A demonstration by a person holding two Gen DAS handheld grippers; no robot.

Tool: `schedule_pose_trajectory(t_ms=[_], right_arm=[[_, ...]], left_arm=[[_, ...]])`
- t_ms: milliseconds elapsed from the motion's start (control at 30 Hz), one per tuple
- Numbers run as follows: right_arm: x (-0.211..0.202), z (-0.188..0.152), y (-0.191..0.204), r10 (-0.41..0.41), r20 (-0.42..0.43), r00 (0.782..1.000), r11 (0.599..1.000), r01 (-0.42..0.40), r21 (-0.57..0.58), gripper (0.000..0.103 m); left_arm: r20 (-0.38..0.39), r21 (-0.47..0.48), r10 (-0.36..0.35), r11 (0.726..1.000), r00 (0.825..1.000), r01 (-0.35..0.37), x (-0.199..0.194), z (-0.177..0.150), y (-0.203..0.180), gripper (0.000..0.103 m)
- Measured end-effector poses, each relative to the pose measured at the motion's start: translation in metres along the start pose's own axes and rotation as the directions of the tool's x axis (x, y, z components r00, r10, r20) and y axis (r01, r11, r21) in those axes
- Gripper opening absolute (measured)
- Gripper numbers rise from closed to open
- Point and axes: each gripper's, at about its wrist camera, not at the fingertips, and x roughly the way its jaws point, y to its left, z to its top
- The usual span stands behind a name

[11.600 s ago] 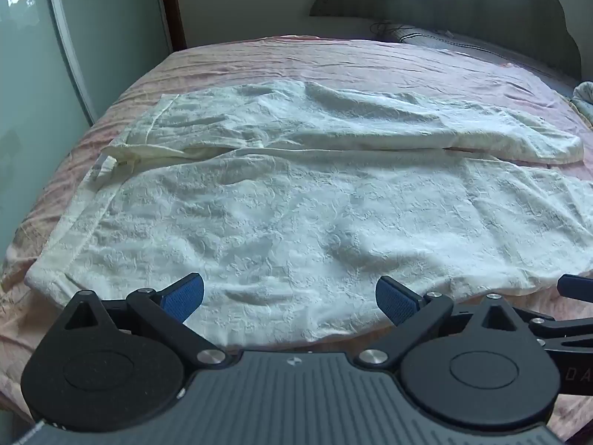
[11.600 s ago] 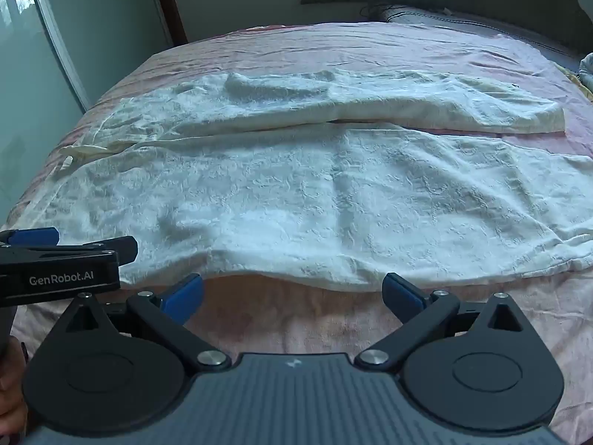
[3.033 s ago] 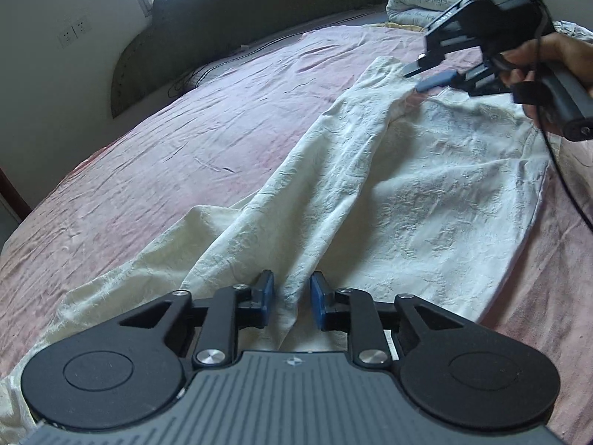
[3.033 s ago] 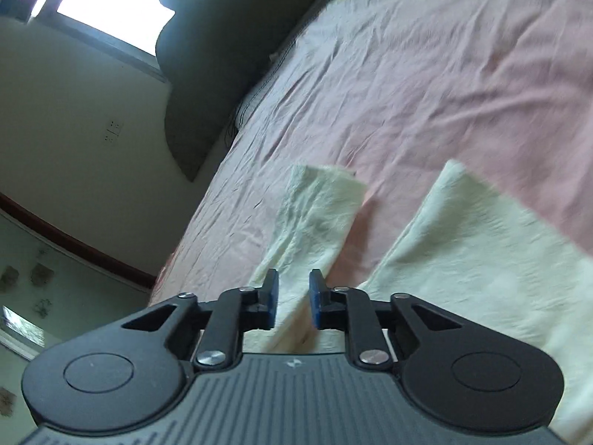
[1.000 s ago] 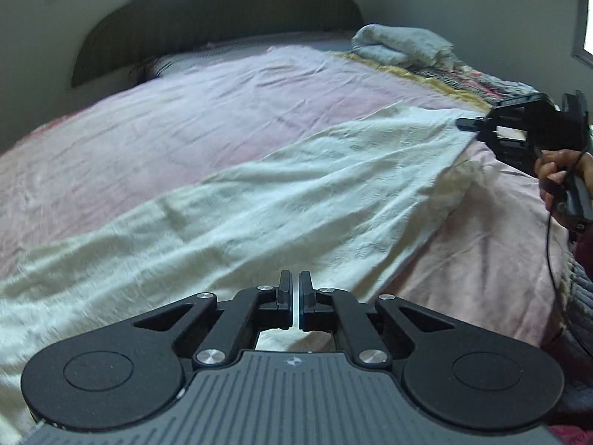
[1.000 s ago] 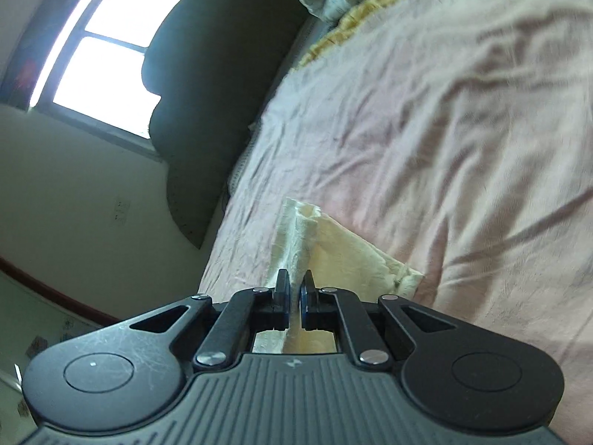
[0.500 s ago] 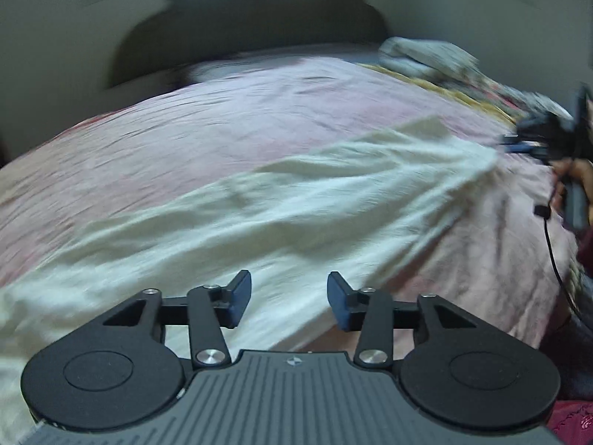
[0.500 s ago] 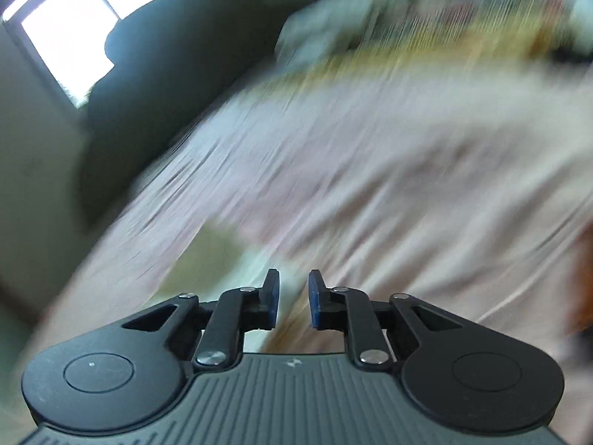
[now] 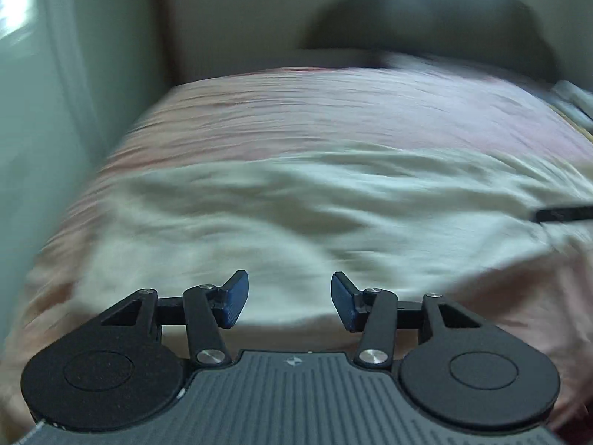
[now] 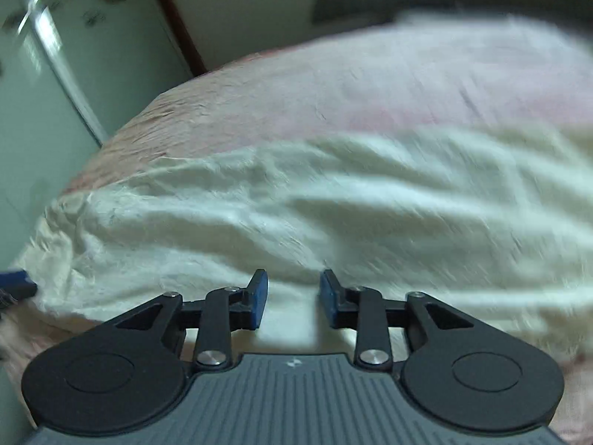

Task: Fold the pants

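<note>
In the left wrist view the left gripper (image 9: 290, 302) hangs over the near edge of the bed (image 9: 333, 111), its jaws parted to a middling width and opening, with nothing between the blue pads (image 9: 234, 302). Behind the gap lie the pants (image 9: 296, 215), a cream band spread across the pink sheet from left to right, folded lengthwise and rumpled; their near edge sits just past the fingertips, and no pad touches the cloth. At the right edge of this view a dark finger of the right gripper (image 9: 563, 214) pokes in above the pants; the picture is blurred, so contact there cannot be told. A dark headboard (image 9: 444, 11) stands at the far end of the bed and a pale green wall (image 9: 37, 111) runs down the left. In the right wrist view the right gripper (image 10: 292, 298) is over the pants (image 10: 333, 204), its jaws narrower than the left's and opening, empty between the pads (image 10: 257, 298). The cloth fills the view behind and under the fingers, but whether the tips brush it cannot be told through the blur. A blue tip of the left gripper (image 10: 16, 280) shows at the left edge, beside the end of the pants.
</note>
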Motion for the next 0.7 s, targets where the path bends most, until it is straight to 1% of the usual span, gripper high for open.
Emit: schedule_pose_trajectory(t_ms=[33, 67, 100, 133, 167, 200, 267, 333, 367, 400, 433, 467, 500, 533, 600, 633, 700], right_arm=[[0.000, 0.002, 0.020, 0.033, 0.022, 0.999, 0.996, -0.031, -0.079, 0.033], [0.002, 0.010, 0.045, 0.076, 0.040, 0.996, 0.985, -0.069, -0.159, 0.033], [0.004, 0.014, 0.073, 0.125, 0.045, 0.991, 0.964, -0.110, -0.241, 0.033], [0.007, 0.015, 0.102, 0.178, 0.037, 0.983, 0.932, -0.157, -0.327, 0.033], [0.009, 0.013, 0.132, 0.232, 0.026, 0.972, 0.889, -0.201, -0.412, 0.034], [0.012, 0.012, 0.164, 0.283, 0.012, 0.959, 0.835, -0.241, -0.495, 0.037], [0.021, 0.003, 0.223, 0.354, -0.041, 0.935, 0.709, -0.296, -0.640, 0.038], [0.026, -0.011, 0.271, 0.407, -0.069, 0.911, 0.578, -0.315, -0.753, 0.038], [0.030, -0.018, 0.290, 0.423, -0.085, 0.902, 0.516, -0.317, -0.796, 0.038], [0.035, -0.024, 0.309, 0.420, -0.103, 0.902, 0.468, -0.312, -0.827, 0.038], [0.038, -0.032, 0.324, 0.416, -0.112, 0.902, 0.433, -0.305, -0.849, 0.038], [0.044, -0.037, 0.335, 0.415, -0.121, 0.902, 0.408, -0.304, -0.861, 0.038], [0.052, -0.041, 0.344, 0.407, -0.132, 0.904, 0.390, -0.303, -0.870, 0.038], [0.060, -0.045, 0.351, 0.395, -0.136, 0.909, 0.376, -0.295, -0.879, 0.037], [0.071, -0.054, 0.359, 0.369, -0.119, 0.922, 0.355, -0.258, -0.899, 0.037], [0.075, -0.056, 0.363, 0.352, -0.107, 0.930, 0.353, -0.238, -0.905, 0.037], [0.085, -0.055, 0.367, 0.333, -0.098, 0.938, 0.371, -0.226, -0.901, 0.034]], left_arm=[[0.000, -0.065, 0.037, 0.997, 0.999, -0.037, -0.003, -0.001, 0.020, 0.057], [-0.006, -0.136, 0.070, 0.988, 0.998, -0.070, -0.006, 0.000, 0.039, 0.059], [-0.012, -0.208, 0.093, 0.974, 0.996, -0.093, -0.009, -0.001, 0.058, 0.061], [-0.019, -0.280, 0.100, 0.955, 0.995, -0.101, -0.011, -0.002, 0.076, 0.062], [-0.027, -0.353, 0.090, 0.931, 0.996, -0.094, -0.013, -0.003, 0.094, 0.064], [-0.035, -0.422, 0.064, 0.904, 0.997, -0.072, -0.013, -0.005, 0.110, 0.065], [-0.050, -0.538, -0.005, 0.842, 0.999, -0.023, -0.010, -0.009, 0.136, 0.065], [-0.054, -0.619, -0.066, 0.785, 0.996, 0.018, -0.006, -0.014, 0.153, 0.065], [-0.049, -0.651, -0.092, 0.758, 0.995, 0.038, -0.005, -0.015, 0.159, 0.065], [-0.042, -0.677, -0.115, 0.734, 0.992, 0.057, -0.004, -0.016, 0.164, 0.065], [-0.032, -0.700, -0.137, 0.710, 0.990, 0.075, -0.002, -0.017, 0.169, 0.065], [-0.017, -0.718, -0.159, 0.689, 0.987, 0.099, -0.001, -0.018, 0.171, 0.065], [-0.003, -0.726, -0.183, 0.676, 0.983, 0.124, 0.000, -0.019, 0.171, 0.065], [0.002, -0.730, -0.207, 0.669, 0.978, 0.142, 0.003, -0.018, 0.172, 0.065], [-0.006, -0.739, -0.232, 0.657, 0.973, 0.152, 0.008, -0.019, 0.171, 0.065], [-0.011, -0.744, -0.240, 0.651, 0.971, 0.152, 0.011, -0.019, 0.170, 0.064], [-0.010, -0.763, -0.249, 0.628, 0.969, 0.153, 0.017, -0.021, 0.173, 0.063]])
